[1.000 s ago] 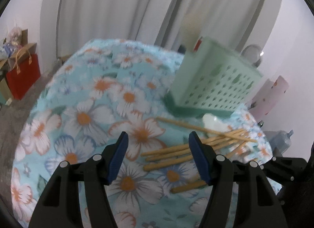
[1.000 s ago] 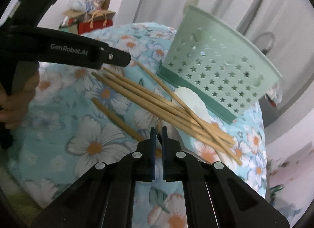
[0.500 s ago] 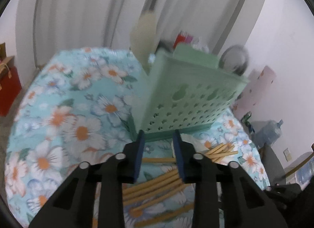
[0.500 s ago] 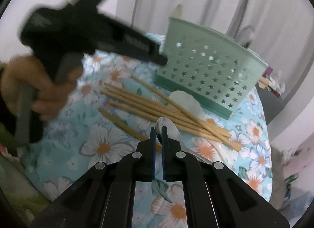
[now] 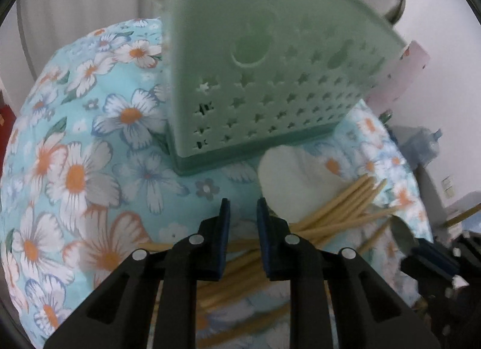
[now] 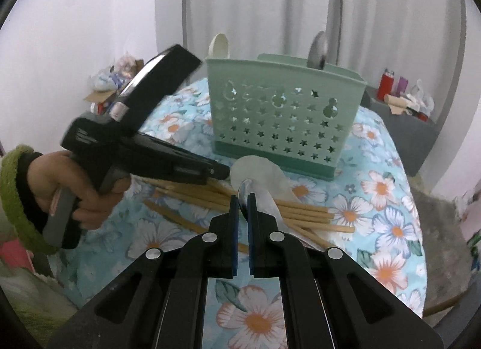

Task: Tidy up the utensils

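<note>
A green perforated utensil holder (image 6: 285,117) stands on the floral table; it fills the top of the left wrist view (image 5: 270,78). A cream spoon (image 6: 219,45) and a metal spoon (image 6: 318,48) stand in it. Several wooden chopsticks (image 6: 270,207) and a white spoon (image 6: 258,168) lie in front of it. My right gripper (image 6: 243,198) is shut on a metal spoon (image 6: 248,188), held above the chopsticks. My left gripper (image 5: 243,207) is narrowly open and empty, just above the chopsticks (image 5: 336,213) near the holder's base.
The floral cloth (image 6: 387,198) covers a round table with edges close on all sides. A dark side table with bottles (image 6: 399,99) stands at the back right. Curtains hang behind. A red bag and boxes (image 6: 108,84) sit at the back left.
My left gripper has moved forward toward the holder and its jaws have narrowed. My right gripper has lifted and turned to face the holder, still holding the spoon.
</note>
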The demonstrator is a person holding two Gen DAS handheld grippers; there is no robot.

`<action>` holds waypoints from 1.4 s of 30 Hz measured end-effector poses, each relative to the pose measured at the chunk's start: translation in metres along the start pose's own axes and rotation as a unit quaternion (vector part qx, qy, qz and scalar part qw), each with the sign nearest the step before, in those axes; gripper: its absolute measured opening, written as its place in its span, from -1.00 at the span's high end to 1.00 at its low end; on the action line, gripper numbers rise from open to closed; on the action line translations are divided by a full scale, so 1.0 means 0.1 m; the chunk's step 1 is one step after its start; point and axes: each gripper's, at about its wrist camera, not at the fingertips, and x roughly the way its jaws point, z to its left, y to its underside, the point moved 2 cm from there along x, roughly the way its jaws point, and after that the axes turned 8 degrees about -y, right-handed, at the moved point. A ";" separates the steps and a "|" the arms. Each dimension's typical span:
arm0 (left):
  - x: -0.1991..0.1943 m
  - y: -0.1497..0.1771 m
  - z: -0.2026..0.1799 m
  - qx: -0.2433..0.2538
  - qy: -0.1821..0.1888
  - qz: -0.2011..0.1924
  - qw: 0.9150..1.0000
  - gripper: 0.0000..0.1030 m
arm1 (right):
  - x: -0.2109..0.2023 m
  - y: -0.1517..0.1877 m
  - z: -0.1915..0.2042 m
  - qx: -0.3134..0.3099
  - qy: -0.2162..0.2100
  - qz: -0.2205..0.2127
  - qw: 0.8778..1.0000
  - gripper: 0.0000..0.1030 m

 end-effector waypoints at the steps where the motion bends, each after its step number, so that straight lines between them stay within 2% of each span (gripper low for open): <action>1: -0.04 -0.02 0.03 -0.011 0.014 -0.002 1.000 0.66 | 0.00 0.00 -0.03 0.004 -0.005 -0.002 1.000 0.93; 4: -0.08 -0.11 0.15 -0.049 0.058 -0.008 0.997 0.66 | -0.01 0.00 -0.06 0.010 -0.011 -0.007 1.000 0.93; 7: -0.01 -0.17 0.22 -0.084 0.101 0.012 0.991 0.66 | -0.03 0.01 -0.07 0.013 -0.016 -0.012 1.000 0.92; 11: 0.14 -0.23 0.27 -0.100 0.109 0.038 0.988 0.66 | -0.03 0.03 -0.09 0.017 -0.020 -0.015 1.000 0.92; 14: 0.28 -0.20 0.28 -0.123 0.137 0.062 0.981 0.66 | -0.03 0.04 -0.11 0.021 -0.024 -0.018 0.999 0.92; 19: 0.40 -0.22 0.28 -0.140 0.156 0.066 0.975 0.66 | -0.04 0.04 -0.13 0.029 -0.030 -0.020 0.999 0.91; 22: 0.40 -0.20 0.26 -0.140 0.154 0.059 0.976 0.66 | -0.04 0.04 -0.13 0.030 -0.031 -0.021 0.999 0.91; 23: 0.39 -0.19 0.24 -0.135 0.150 0.056 0.978 0.78 | -0.04 0.04 -0.13 0.030 -0.031 -0.021 0.999 0.91; 30: 0.22 -0.14 0.14 -0.121 0.139 0.026 0.983 0.89 | -0.07 0.04 -0.13 0.034 -0.031 -0.024 0.999 0.91; 38: -0.31 -0.08 0.08 -0.095 0.105 -0.055 0.988 0.95 | -0.12 0.02 -0.15 0.043 -0.023 -0.034 0.998 0.92; 42: -0.58 -0.05 0.12 -0.085 0.083 -0.094 0.988 0.96 | -0.19 0.00 -0.18 0.046 -0.016 -0.044 0.998 0.93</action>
